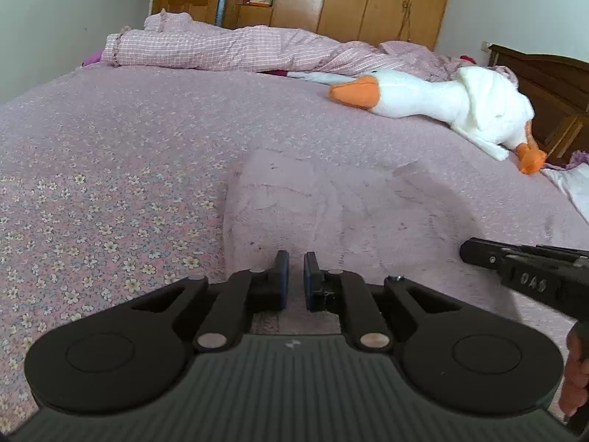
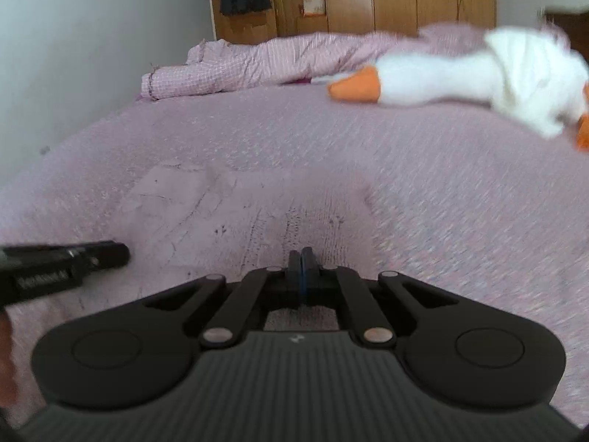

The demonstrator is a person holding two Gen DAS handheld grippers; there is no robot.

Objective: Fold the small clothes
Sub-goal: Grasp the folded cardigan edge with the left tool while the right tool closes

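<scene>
Left wrist view shows the garment [image 1: 331, 206], pale pink, lying flat on the bed [image 1: 110, 147] just ahead of both grippers. Your left gripper [image 1: 293, 280] has its jaws a little apart and empty; your right gripper [image 2: 302, 276] is pressed together (whether cloth sits between, I cannot tell). The long axis seems left to right. Take both near corners evenly before you fold.

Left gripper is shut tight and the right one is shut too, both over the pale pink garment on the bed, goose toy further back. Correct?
Not quite. The left gripper is open: the left wrist view shows a clear gap between its blue pads. The right gripper is shut, pads together. Both sit over the pale pink garment on the bed, with the goose toy further back.
</scene>
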